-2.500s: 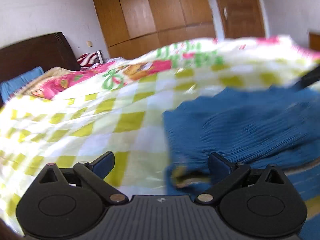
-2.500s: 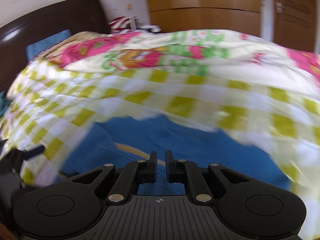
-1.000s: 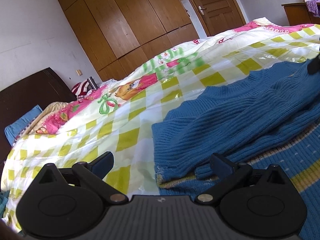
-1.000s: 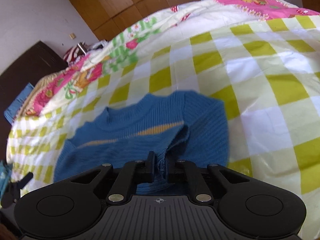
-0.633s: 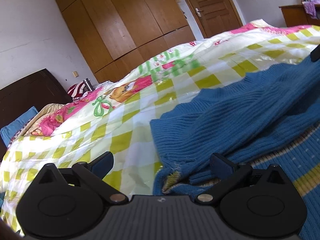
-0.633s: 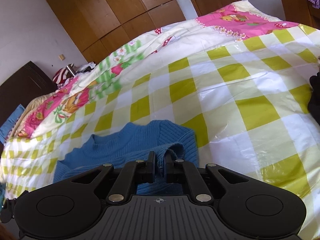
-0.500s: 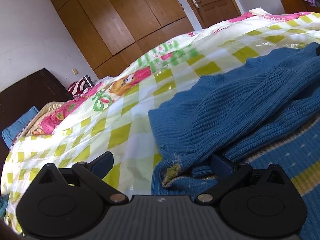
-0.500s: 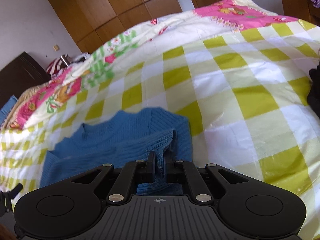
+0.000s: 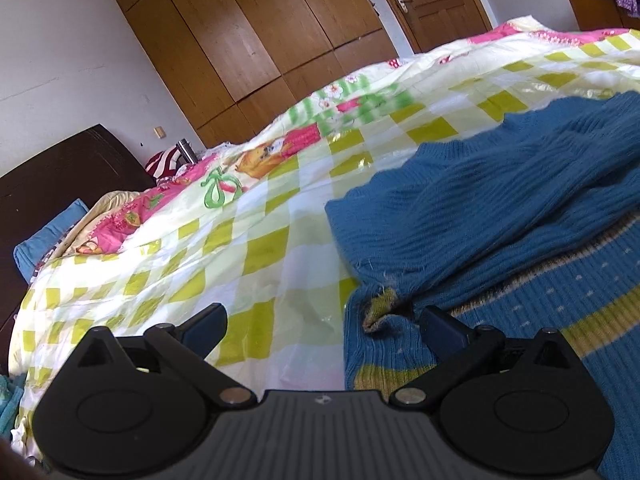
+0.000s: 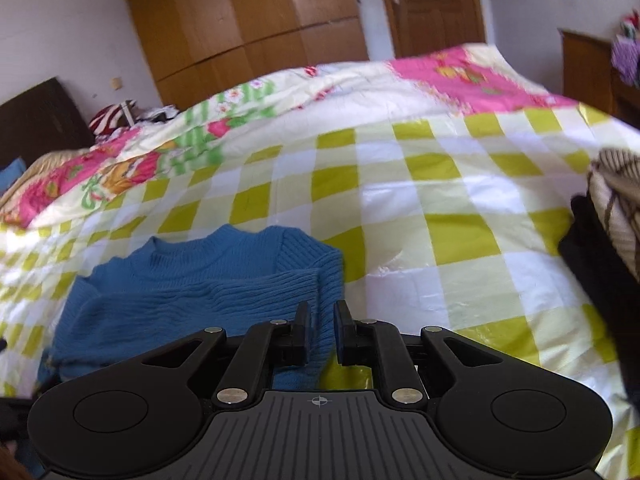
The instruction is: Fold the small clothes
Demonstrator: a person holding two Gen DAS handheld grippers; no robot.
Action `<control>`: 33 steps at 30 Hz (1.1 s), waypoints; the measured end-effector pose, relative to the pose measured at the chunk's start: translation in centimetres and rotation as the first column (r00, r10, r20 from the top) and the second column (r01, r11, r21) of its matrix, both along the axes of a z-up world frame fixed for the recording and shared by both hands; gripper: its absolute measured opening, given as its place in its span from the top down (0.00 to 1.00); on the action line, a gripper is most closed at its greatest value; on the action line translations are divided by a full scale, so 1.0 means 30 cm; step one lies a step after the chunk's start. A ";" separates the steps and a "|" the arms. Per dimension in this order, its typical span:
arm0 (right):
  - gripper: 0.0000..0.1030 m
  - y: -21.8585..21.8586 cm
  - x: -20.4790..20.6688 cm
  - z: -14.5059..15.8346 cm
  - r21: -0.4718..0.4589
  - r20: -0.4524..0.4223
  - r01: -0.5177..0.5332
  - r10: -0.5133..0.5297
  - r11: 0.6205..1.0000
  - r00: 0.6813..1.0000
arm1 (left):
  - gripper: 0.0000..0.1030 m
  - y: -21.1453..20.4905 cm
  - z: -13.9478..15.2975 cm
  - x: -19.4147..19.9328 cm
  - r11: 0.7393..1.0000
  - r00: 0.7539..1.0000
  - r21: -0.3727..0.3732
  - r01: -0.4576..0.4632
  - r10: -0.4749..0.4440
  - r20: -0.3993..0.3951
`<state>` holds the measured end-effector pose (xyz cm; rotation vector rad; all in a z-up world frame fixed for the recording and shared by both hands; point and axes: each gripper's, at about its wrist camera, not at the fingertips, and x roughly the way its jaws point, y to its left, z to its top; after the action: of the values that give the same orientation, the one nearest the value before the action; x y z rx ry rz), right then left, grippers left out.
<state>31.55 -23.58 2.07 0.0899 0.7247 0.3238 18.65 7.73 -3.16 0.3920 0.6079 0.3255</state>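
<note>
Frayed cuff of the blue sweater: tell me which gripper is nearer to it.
Left. The frayed cuff lies between the spread fingers of the left gripper. The right gripper is at the opposite edge of the sweater, cuff outside its view.

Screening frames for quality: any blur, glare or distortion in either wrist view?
Left wrist view: mostly sharp, fisheye bends the wardrobe, sun glare patches on the checked quilt. Right wrist view: motion blur smears the quilt's far pattern and the blue sweater's edges; dark corner vignetting in both.
</note>
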 end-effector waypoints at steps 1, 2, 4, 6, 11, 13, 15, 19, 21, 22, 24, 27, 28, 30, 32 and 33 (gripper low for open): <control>0.86 0.017 -0.012 0.001 -0.013 0.013 -0.030 0.030 0.999 0.999 | 0.00 -0.006 0.009 0.004 1.000 1.000 0.002 0.008 -0.008 0.012; 0.86 0.032 -0.017 -0.002 -0.017 0.020 -0.058 0.058 0.998 0.998 | 0.00 -0.012 0.015 0.016 1.000 1.000 0.001 0.018 -0.018 0.016; 0.85 0.067 0.008 -0.032 -0.044 -0.021 -0.083 0.082 0.996 0.996 | 0.00 -0.018 0.007 0.058 0.999 0.999 -0.016 0.031 -0.031 -0.018; 0.85 0.084 0.043 -0.081 -0.080 -0.101 -0.085 0.076 0.993 0.992 | 0.00 -0.011 -0.030 0.088 0.998 0.994 -0.041 0.051 -0.055 -0.097; 0.83 0.008 -0.055 -0.019 -0.019 -0.125 -0.078 0.075 0.997 0.989 | 0.00 0.019 0.008 -0.014 0.997 0.989 -0.037 0.069 -0.074 -0.125; 0.82 -0.021 -0.127 0.000 0.002 -0.166 -0.096 0.095 0.995 0.981 | 0.00 0.041 0.038 -0.084 0.995 0.986 -0.074 0.071 -0.082 -0.148; 0.82 -0.040 -0.213 0.002 0.007 -0.225 -0.129 0.127 0.992 0.966 | 0.00 0.055 0.067 -0.166 0.991 0.981 -0.115 0.075 -0.094 -0.171; 0.81 -0.059 -0.377 -0.025 0.008 -0.327 -0.177 0.170 0.984 0.930 | 0.00 0.075 0.085 -0.308 0.967 0.960 -0.247 0.063 -0.126 -0.251; 0.73 -0.068 -0.431 -0.048 0.038 -0.378 -0.194 0.194 0.980 0.905 | 0.00 0.079 0.071 -0.358 0.950 0.948 -0.308 0.053 -0.144 -0.283; 0.71 -0.072 -0.451 -0.059 0.049 -0.397 -0.196 0.199 0.979 0.896 | 0.00 0.080 0.064 -0.373 0.944 0.943 -0.326 0.049 -0.152 -0.297; 0.71 -0.079 -0.478 -0.076 0.050 -0.411 -0.195 0.198 0.979 0.890 | 0.00 0.077 0.057 -0.397 0.941 0.939 -0.336 0.044 -0.154 -0.308; 0.70 -0.082 -0.493 -0.089 0.092 -0.430 -0.189 0.210 0.978 0.878 | 0.00 0.099 0.054 -0.388 0.923 0.928 -0.383 0.030 -0.168 -0.333; 0.68 -0.078 -0.497 -0.092 0.100 -0.433 -0.199 0.223 0.975 0.874 | 0.00 0.112 0.052 -0.379 0.913 0.922 -0.408 0.014 -0.170 -0.349; 0.68 -0.074 -0.504 -0.095 0.085 -0.422 -0.217 0.232 0.973 0.876 | 0.00 0.123 0.058 -0.376 0.889 0.909 -0.457 0.010 -0.199 -0.367; 0.68 -0.081 -0.505 -0.099 0.097 -0.429 -0.209 0.230 0.973 0.873 | 0.00 0.111 0.062 -0.376 0.877 0.889 -0.479 0.046 -0.255 -0.381; 0.68 -0.087 -0.504 -0.101 0.110 -0.437 -0.197 0.226 0.974 0.871 | 0.00 0.101 0.061 -0.377 0.873 0.878 -0.484 0.060 -0.276 -0.390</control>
<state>16.42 -26.18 -0.96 0.1470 1.1886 0.5465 7.35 10.78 -1.33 0.0523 1.0722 -0.0988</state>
